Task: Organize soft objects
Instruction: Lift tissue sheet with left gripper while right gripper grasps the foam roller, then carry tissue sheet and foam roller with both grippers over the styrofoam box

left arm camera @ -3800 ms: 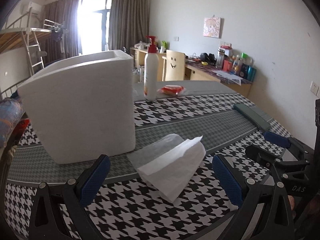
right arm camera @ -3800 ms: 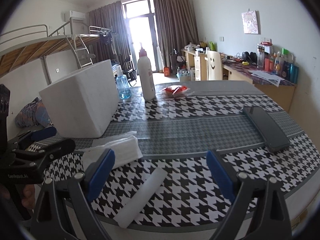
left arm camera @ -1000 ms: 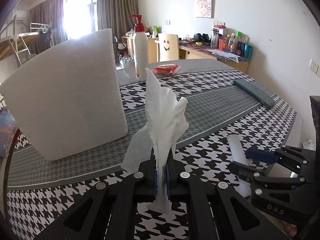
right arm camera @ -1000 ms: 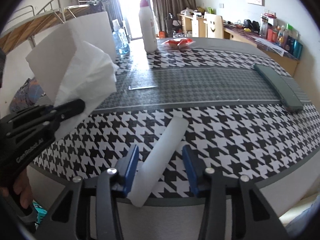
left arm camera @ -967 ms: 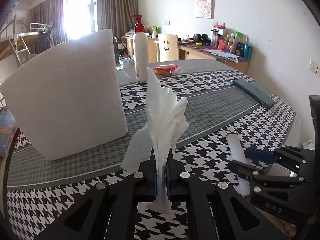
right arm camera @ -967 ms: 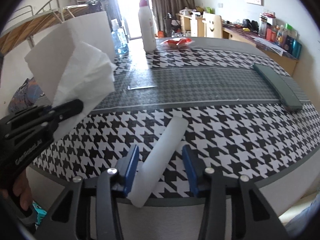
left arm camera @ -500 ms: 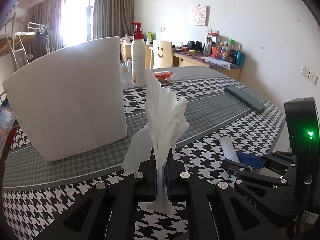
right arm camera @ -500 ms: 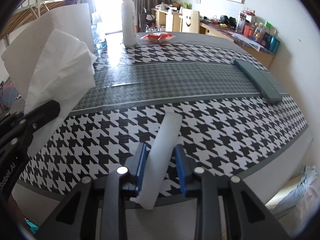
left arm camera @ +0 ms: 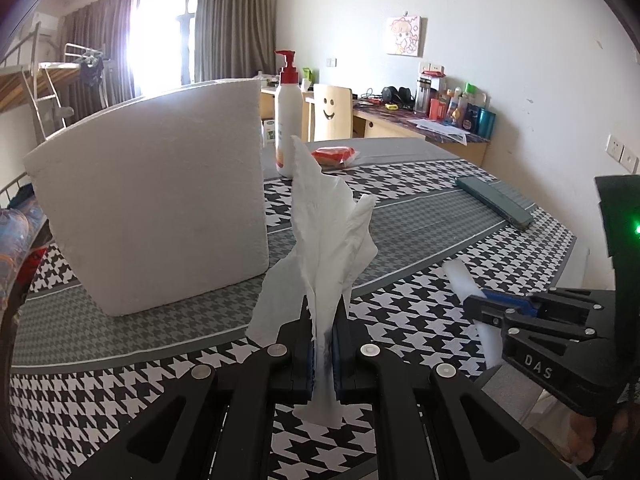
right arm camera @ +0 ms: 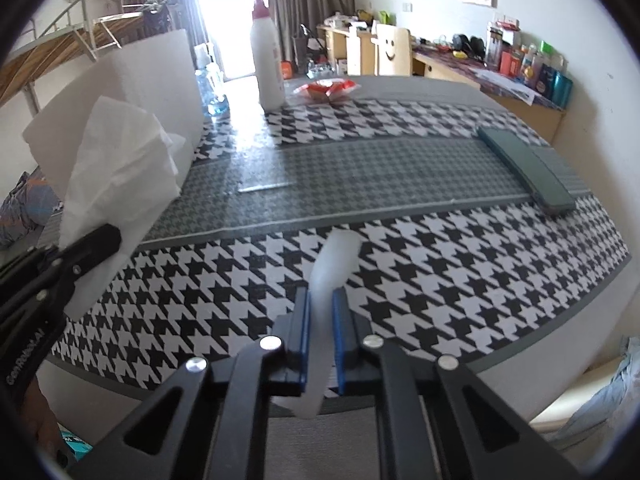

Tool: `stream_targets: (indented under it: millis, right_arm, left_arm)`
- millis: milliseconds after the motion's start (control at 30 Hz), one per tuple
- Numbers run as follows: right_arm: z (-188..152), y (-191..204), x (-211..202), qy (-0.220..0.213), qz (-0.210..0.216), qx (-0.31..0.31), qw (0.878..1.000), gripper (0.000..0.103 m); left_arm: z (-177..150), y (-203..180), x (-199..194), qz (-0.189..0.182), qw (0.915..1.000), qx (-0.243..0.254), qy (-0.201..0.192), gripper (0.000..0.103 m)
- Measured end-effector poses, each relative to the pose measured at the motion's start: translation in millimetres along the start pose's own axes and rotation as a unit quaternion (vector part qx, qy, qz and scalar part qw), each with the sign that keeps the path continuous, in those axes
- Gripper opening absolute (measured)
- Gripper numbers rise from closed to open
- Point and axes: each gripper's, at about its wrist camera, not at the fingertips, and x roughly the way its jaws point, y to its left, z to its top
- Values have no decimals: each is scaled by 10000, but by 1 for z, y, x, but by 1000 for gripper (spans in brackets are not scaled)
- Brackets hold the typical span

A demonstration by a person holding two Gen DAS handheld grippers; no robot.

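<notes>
My left gripper (left arm camera: pixel 322 334) is shut on a white tissue (left arm camera: pixel 328 240) that stands up crumpled between the jaws, above the houndstooth table (left arm camera: pixel 400 216). The tissue also shows at the left of the right wrist view (right arm camera: pixel 120 160). My right gripper (right arm camera: pixel 320 320) is shut on a white foam roll (right arm camera: pixel 334 264), squeezed between the blue pads and lifted off the table near its front edge. The roll and right gripper show at the right of the left wrist view (left arm camera: pixel 464 280). A large white foam box (left arm camera: pixel 152 208) stands on the table at the left, just behind the tissue.
A white pump bottle (left arm camera: pixel 288 120) and a red packet (left arm camera: pixel 334 156) sit at the table's far side. A dark green flat case (right arm camera: pixel 528 168) lies at the right. A blue-tinted bottle (right arm camera: pixel 210 88) stands behind the box. The front table edge (right arm camera: pixel 520 356) is close.
My right gripper has closed fully on the foam roll and lifted it off the table. My left gripper still holds the tissue and has risen a little.
</notes>
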Motion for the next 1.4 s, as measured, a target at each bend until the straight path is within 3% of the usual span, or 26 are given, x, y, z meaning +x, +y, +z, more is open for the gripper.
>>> stream_targets:
  millis: [667,1400]
  right_arm:
    - [17,-16,-22,-561,453,-91,9974,14]
    - [45,-29,-40,-1201,831,-204,9891,14]
  left_arm:
    - [11,-10,-13,148,9997,152,-152,7]
    - [47,-24,-23,-126,9980,360,-509,7]
